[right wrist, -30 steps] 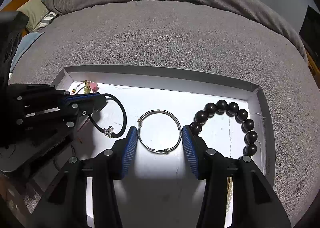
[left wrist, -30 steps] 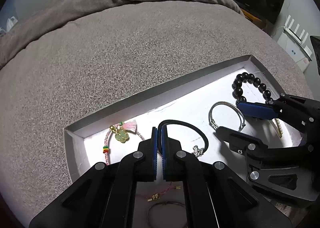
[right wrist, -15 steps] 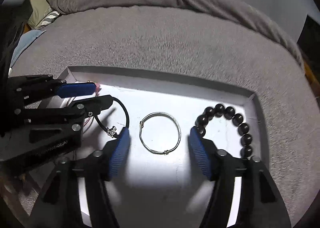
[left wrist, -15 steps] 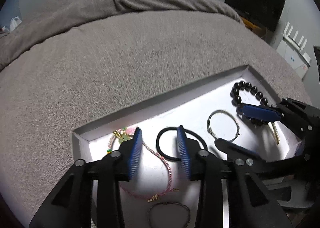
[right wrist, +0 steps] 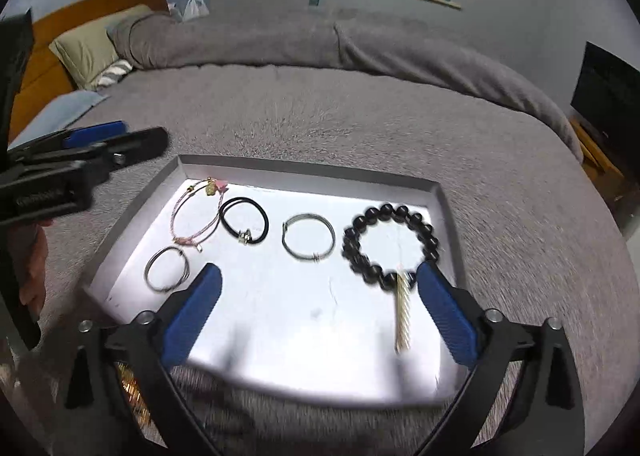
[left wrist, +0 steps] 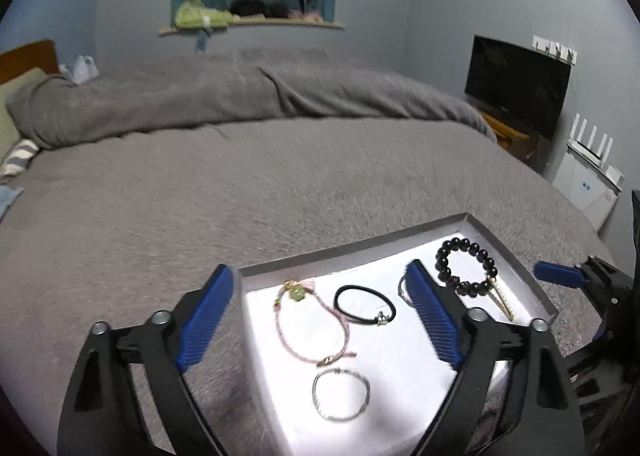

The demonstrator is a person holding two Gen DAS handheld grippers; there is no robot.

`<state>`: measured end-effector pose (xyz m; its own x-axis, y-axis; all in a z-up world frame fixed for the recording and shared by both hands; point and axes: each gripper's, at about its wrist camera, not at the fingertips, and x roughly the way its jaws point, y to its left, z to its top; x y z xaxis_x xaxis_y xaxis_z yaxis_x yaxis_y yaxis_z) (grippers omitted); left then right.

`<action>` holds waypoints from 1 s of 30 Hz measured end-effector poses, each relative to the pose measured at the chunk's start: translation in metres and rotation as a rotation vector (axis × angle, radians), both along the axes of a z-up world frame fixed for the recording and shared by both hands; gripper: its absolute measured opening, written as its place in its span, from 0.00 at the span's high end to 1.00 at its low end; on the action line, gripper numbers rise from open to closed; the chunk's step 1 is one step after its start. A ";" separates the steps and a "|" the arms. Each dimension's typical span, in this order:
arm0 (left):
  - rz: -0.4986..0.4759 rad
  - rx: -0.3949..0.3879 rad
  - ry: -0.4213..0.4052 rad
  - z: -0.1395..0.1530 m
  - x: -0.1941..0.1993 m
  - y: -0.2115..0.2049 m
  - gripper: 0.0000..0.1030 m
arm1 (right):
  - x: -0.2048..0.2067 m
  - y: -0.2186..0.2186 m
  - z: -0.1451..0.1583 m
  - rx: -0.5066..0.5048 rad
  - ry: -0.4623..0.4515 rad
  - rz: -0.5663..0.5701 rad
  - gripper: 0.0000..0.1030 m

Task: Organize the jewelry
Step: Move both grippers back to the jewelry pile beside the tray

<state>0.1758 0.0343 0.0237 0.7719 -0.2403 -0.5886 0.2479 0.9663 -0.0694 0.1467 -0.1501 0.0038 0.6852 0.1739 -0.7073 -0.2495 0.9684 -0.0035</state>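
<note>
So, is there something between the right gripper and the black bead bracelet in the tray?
Nothing visible does. The right gripper is open above the tray, and the black bead bracelet lies just ahead of its right fingertip, uncovered.

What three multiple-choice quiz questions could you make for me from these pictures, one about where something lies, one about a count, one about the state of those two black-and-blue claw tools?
1. What lies across the near edge of the black bead bracelet?
A. a gold bar-shaped piece
B. a pink cord bracelet
C. a silver bangle

2. How many silver wire bangles are in the tray?
A. one
B. two
C. four

3. How do the left gripper and right gripper stand?
A. both open, holding nothing
B. left shut on the black hair tie
C. right shut on a bangle

Answers:
1. A: the gold bar-shaped piece overlaps the beads at their near side.
2. B: one silver bangle lies mid-tray, a second bangle lies near the tray's left corner.
3. A: each pair of blue pads is spread wide, and the black hair tie lies loose in the tray.
</note>
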 end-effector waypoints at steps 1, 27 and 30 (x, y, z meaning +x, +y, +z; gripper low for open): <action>0.005 -0.004 -0.009 0.001 -0.006 0.005 0.10 | -0.009 -0.005 0.002 0.017 -0.007 -0.007 0.05; 0.106 0.000 -0.049 -0.042 -0.143 0.024 0.08 | -0.112 -0.037 -0.033 0.148 -0.069 -0.098 0.05; 0.104 0.025 -0.057 -0.052 -0.151 0.022 0.08 | -0.114 -0.033 -0.038 0.131 -0.082 -0.080 0.05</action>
